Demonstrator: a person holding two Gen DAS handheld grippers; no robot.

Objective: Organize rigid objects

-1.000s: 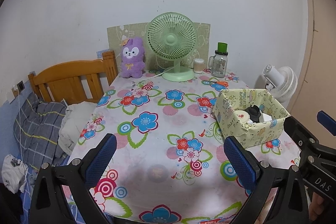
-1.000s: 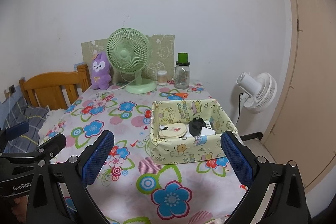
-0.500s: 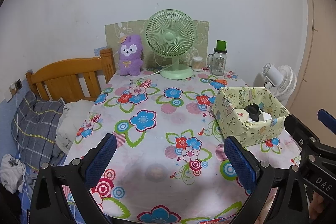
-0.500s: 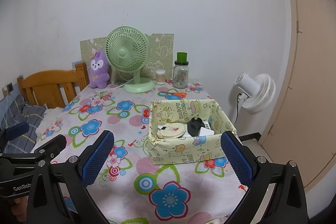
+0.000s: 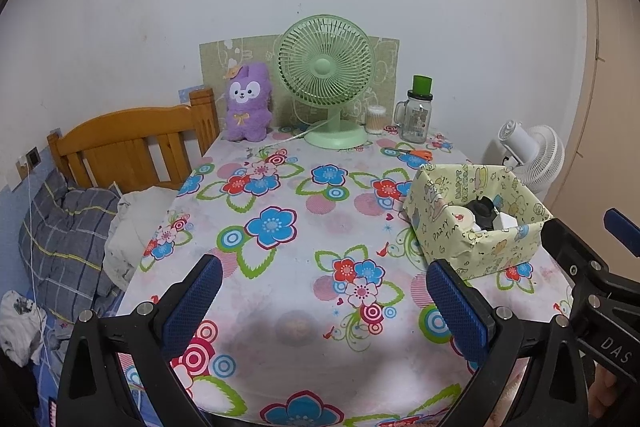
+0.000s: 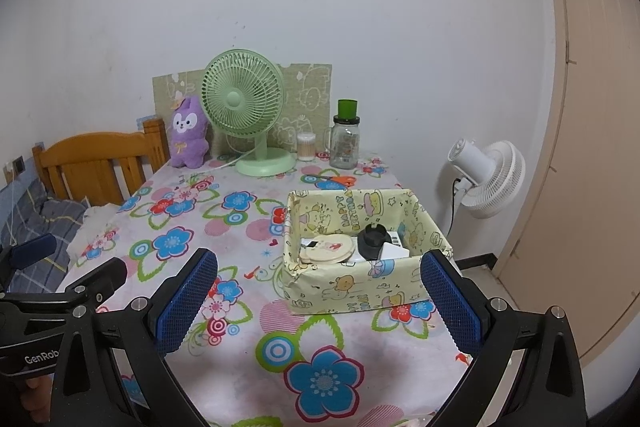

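Observation:
A yellow cartoon-print box (image 6: pixel 352 287) (image 5: pixel 488 251) stands on the right side of the flowered table. Inside it lie a round cream compact (image 6: pixel 329 247), a black plug adapter (image 6: pixel 373 241) (image 5: pixel 482 211) and a white charger (image 6: pixel 394 251). Orange-handled scissors (image 6: pixel 338 180) (image 5: pixel 416 153) lie on the cloth behind the box. My right gripper (image 6: pixel 316 301) is open and empty, held over the near table edge in front of the box. My left gripper (image 5: pixel 322 307) is open and empty too, above the cloth to the left of the box.
At the back of the table (image 5: pixel 280 255) stand a green fan (image 5: pixel 326 79), a purple plush toy (image 5: pixel 247 103), a cotton-swab jar (image 5: pixel 376 119) and a glass mug with a green lid (image 5: pixel 418 111). A wooden bed frame (image 5: pixel 132 143) is left, a white floor fan (image 6: pixel 490 179) right.
Both grippers have drawn back and risen slightly from the table, so the box and back-row objects look a little farther away. Nothing on the table has moved.

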